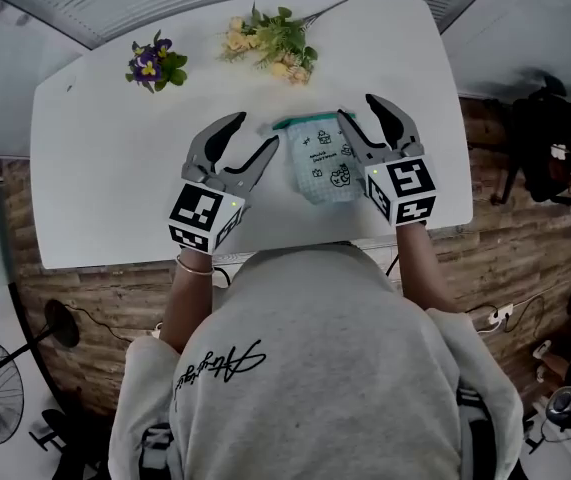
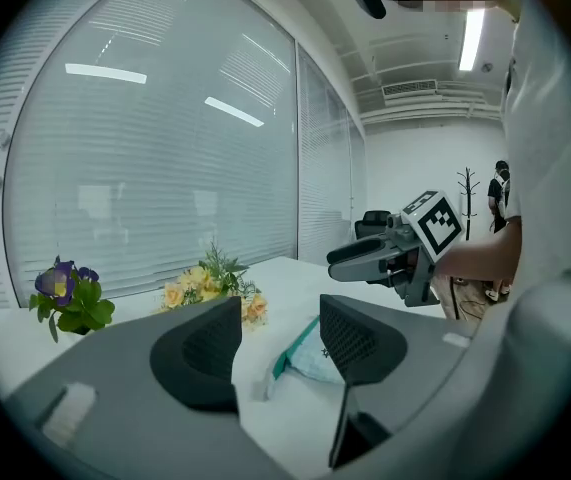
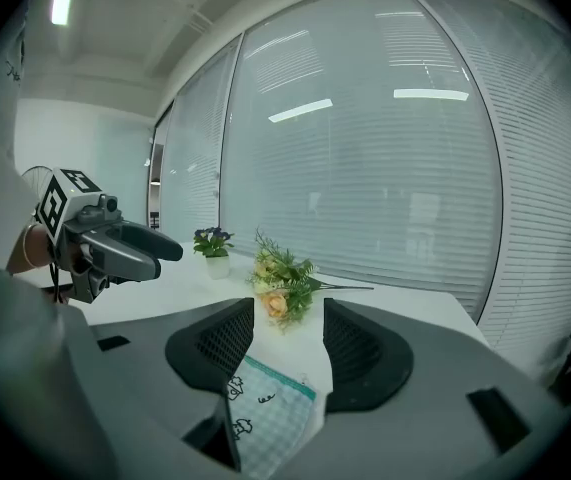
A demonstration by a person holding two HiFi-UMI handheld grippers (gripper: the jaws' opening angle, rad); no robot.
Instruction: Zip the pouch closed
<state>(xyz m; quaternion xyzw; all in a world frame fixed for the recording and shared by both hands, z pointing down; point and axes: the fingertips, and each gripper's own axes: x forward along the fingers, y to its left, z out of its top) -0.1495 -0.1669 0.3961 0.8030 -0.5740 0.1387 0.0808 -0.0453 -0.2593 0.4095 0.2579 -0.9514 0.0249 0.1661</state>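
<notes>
Head view — pouch (image 1: 323, 160) flat on bench (image 1: 95, 168) between left tongs (image 1: 255, 131) and right tongs (image 1: 358, 108), nearer the right. Left gripper view: jaws half apart, empty. Right gripper view: same, pouch below — likely soft, light cloth; pin one end, pinch at the zip (image 3: 277, 376).

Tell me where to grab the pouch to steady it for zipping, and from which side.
Take the pouch at the left end of its teal zipper band, coming from the left with the open left gripper. It lies flat on the table, band along its far edge, so a corner probably gives the thinnest fabric to pinch.
</notes>
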